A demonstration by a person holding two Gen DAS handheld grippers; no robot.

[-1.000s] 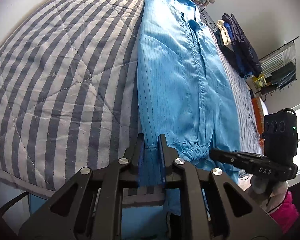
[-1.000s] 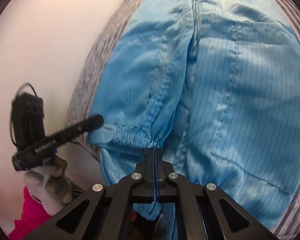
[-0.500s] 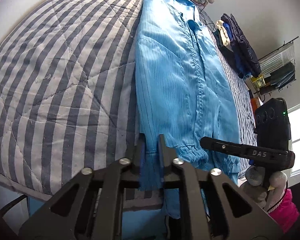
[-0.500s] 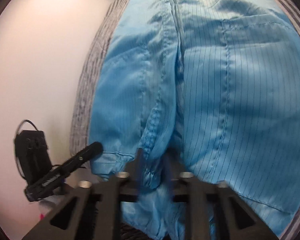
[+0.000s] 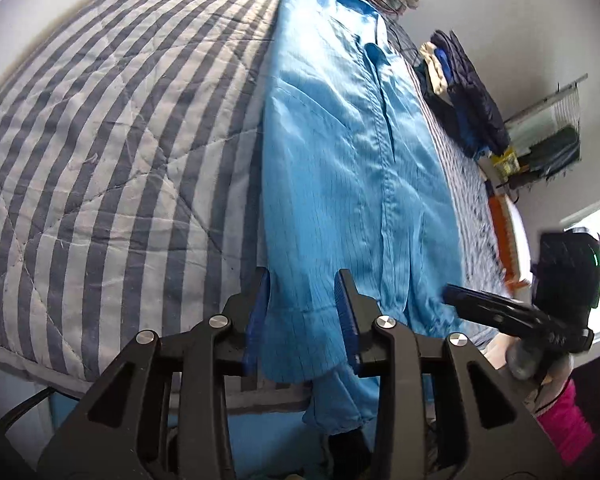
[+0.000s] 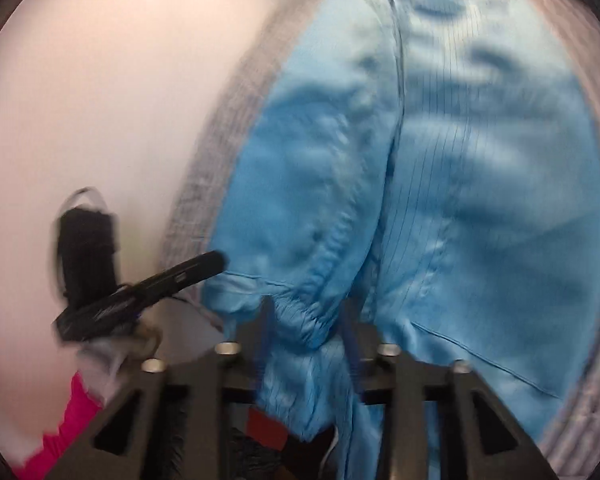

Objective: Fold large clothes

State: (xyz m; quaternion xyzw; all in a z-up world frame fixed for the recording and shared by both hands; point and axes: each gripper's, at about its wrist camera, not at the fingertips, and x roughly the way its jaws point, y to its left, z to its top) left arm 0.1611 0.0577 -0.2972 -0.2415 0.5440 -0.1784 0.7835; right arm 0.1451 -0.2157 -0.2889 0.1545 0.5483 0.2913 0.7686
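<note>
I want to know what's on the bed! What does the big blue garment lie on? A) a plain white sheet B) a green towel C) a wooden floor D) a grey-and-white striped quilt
D: in the left wrist view the blue garment lies stretched out along a grey-and-white striped quilt, whose stripes and stitched diamonds show bare beside it.

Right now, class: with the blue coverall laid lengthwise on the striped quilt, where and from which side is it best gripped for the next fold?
Probably the gathered leg cuffs of the blue coverall, approached from the foot edge of the striped quilt. They hang off that edge, so fingers can slip above and below; the bunched elastic gives a thick hold.
</note>
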